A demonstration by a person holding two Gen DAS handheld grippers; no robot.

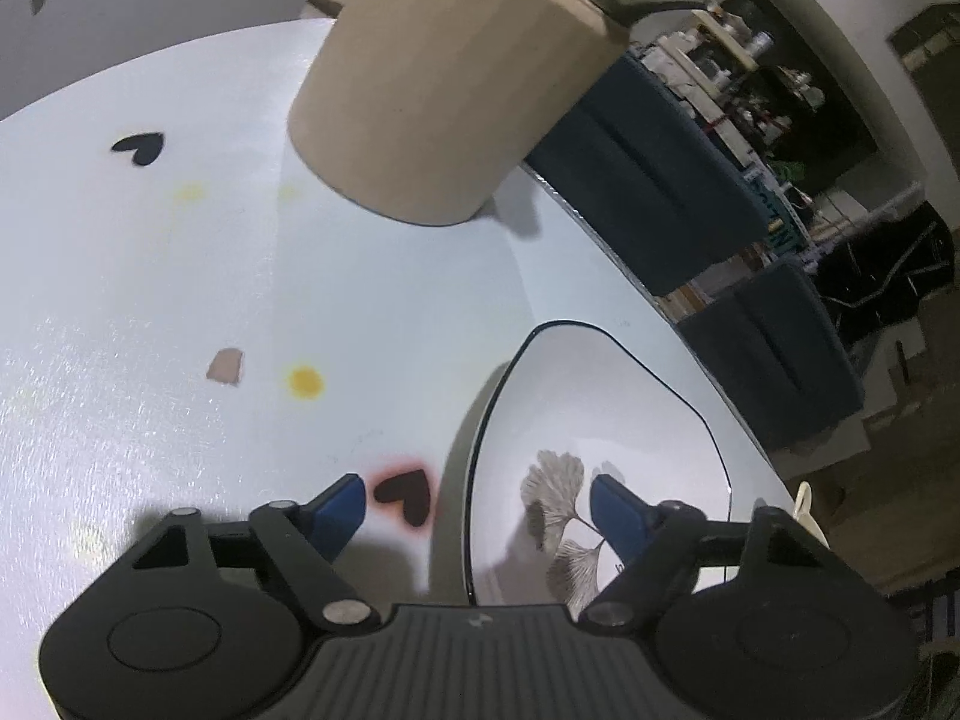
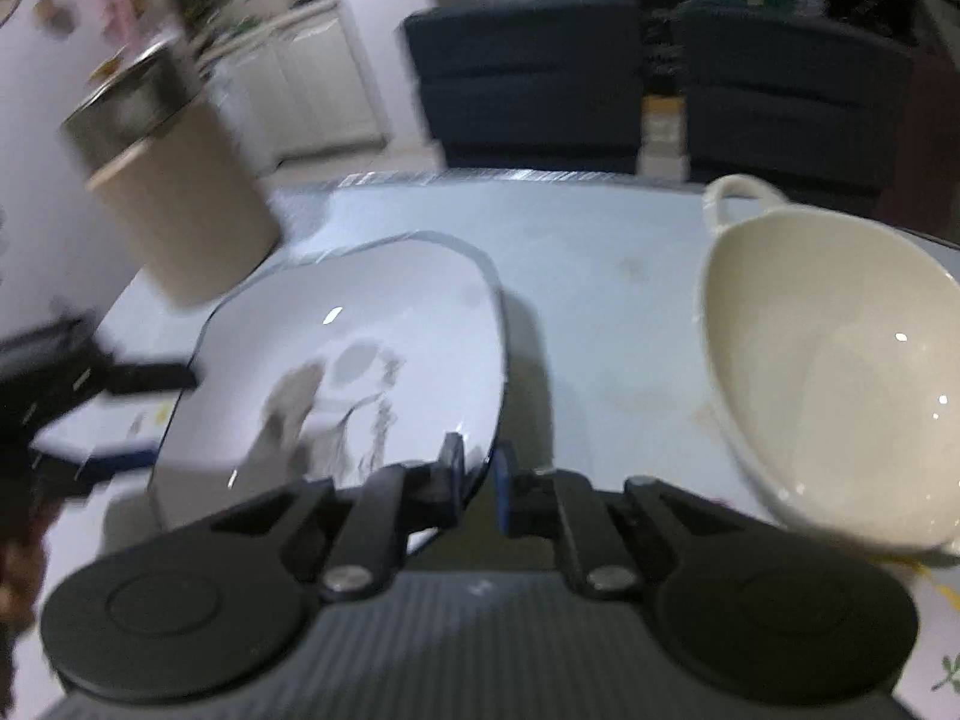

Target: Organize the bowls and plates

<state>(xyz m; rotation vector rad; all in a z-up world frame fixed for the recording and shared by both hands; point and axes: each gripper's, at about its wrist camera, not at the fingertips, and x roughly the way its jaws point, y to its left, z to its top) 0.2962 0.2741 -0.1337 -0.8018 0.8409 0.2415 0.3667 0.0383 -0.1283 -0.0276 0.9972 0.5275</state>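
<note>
White table (image 2: 600, 252): one plate (image 2: 372, 324) in right jaws, one bowl (image 2: 840, 360), left jaws wide.

I see a white plate (image 2: 360, 354) with a thin dark rim, squarish with rounded corners, grey ginkgo leaves printed on its face. It sits tilted, its near edge raised off the table (image 2: 600, 276). To its right, well apart, a cream bowl (image 2: 840, 372) with a loop handle at its far rim leans toward me, inside bare and glossy. Both are blurred in the right view.
</note>
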